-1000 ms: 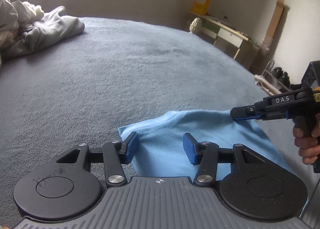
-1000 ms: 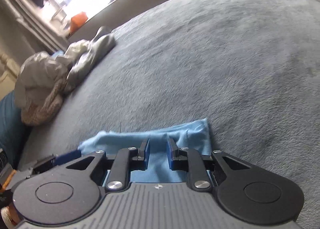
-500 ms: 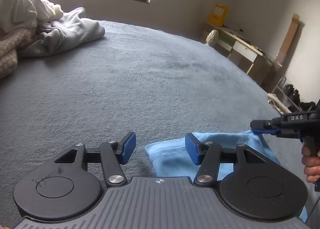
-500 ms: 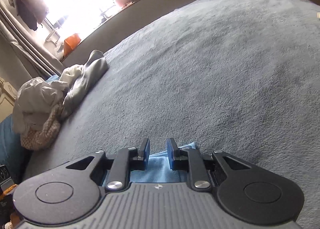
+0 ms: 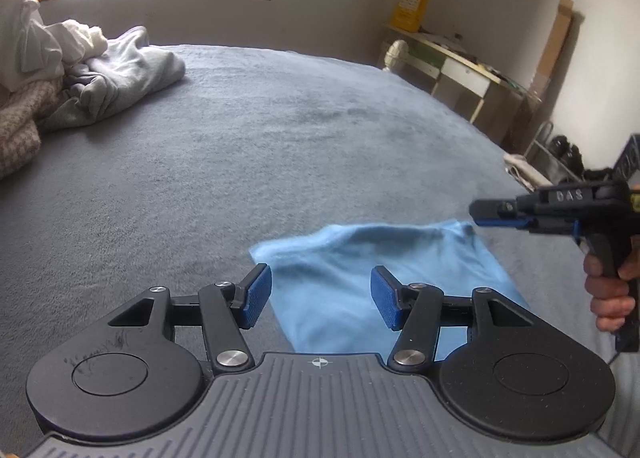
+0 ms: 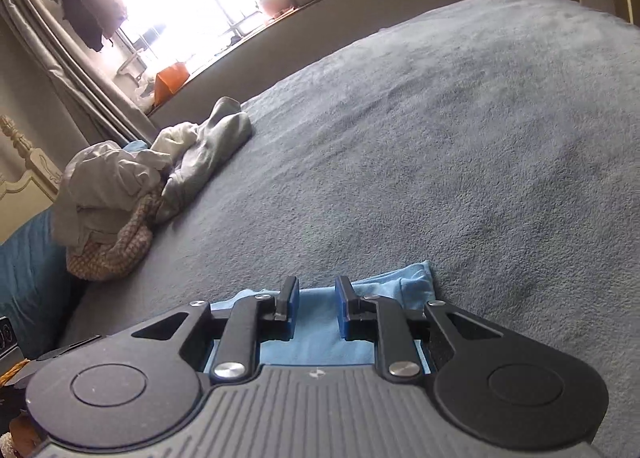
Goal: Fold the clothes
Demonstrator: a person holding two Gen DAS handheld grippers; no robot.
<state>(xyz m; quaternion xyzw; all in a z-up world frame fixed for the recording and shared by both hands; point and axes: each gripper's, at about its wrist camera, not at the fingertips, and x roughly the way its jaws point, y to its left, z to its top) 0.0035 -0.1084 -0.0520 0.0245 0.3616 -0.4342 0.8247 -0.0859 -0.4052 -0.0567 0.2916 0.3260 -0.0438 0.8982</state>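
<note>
A light blue cloth (image 5: 360, 258) lies folded and flat on the grey bed cover (image 5: 280, 146). My left gripper (image 5: 320, 294) hovers open over the cloth's near left part, and its blue pads touch nothing. In the left wrist view my right gripper (image 5: 486, 214) hangs just above the cloth's far right corner, held by a hand (image 5: 608, 290). In the right wrist view the right gripper (image 6: 316, 298) has its pads a narrow gap apart. The blue cloth (image 6: 414, 284) shows below them and is not pinched.
A pile of grey, white and knitted clothes (image 5: 80, 74) lies at the bed's far left, also in the right wrist view (image 6: 132, 186). A desk (image 5: 460, 66) and shoes stand past the bed's right edge. A window sill runs along the back wall.
Both grippers have risen and drawn back a little, so the views tilt up towards the room. The blue cloth lies in the same place. Neither jaw gap has visibly changed.
</note>
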